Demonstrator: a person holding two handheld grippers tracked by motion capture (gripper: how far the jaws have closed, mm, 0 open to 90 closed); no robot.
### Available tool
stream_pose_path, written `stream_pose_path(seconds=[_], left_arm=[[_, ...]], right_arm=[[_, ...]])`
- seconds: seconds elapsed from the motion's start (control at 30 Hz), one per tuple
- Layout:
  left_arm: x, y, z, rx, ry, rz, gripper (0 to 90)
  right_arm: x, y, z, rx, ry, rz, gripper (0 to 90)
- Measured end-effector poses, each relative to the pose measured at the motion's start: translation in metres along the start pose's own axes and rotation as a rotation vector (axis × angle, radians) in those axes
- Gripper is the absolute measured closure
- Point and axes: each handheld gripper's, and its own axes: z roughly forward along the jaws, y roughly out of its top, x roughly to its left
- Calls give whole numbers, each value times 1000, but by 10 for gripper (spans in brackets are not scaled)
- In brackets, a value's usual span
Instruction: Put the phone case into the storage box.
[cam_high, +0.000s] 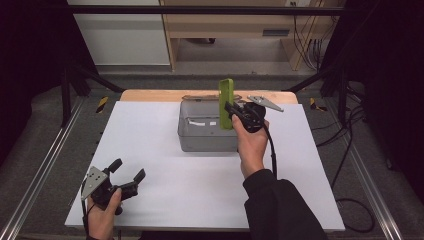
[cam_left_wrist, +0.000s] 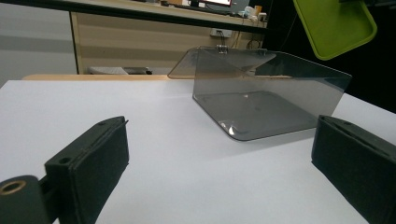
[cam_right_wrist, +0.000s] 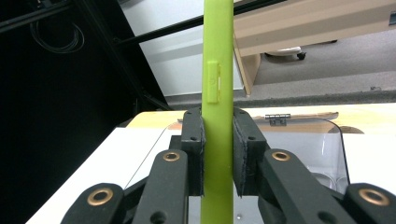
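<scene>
A lime-green phone case (cam_high: 226, 102) stands on edge above a smoky grey clear box (cam_high: 207, 132) at the back middle of the white table. My right gripper (cam_high: 229, 111) is shut on it; in the right gripper view both pads clamp the case (cam_right_wrist: 218, 93) across its thin sides, with the box (cam_right_wrist: 322, 140) below. The box's hinged lid (cam_left_wrist: 219, 63) is tipped back and open. My left gripper (cam_high: 128, 169) rests near the front left corner, jaws wide open and empty. The left gripper view looks across bare table at the box (cam_left_wrist: 261, 100) and the case (cam_left_wrist: 334, 25).
A white sheet (cam_high: 175, 190) covers the table, whose wooden edge (cam_high: 150, 95) shows at the back. Metal rails (cam_high: 45, 165) run along both sides. Cables (cam_high: 345, 150) trail on the floor at the right. Wooden furniture (cam_high: 230, 25) stands behind.
</scene>
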Motion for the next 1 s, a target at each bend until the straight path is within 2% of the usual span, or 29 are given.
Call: stream_pose_path(seconds=[0.47,0.6,0.67,0.83,1.0], left_arm=[[0,-1,1,-3,-5,22,34],[-1,-1,2,2,-11,31,35],[-1,-1,1,-3,-10,36,29],[0,0,-1,-39,13,43,19],[2,1,-3,-54,14,50,19]], right_arm=[[1,10,11,26,-29,-28,772],[-1,12,14,31,-50,-40,772],[-3,12,15,33,-66,-39,772],[-4,13,14,34,-64,-35,772],[-5,13,14,49,-70,-37,772]])
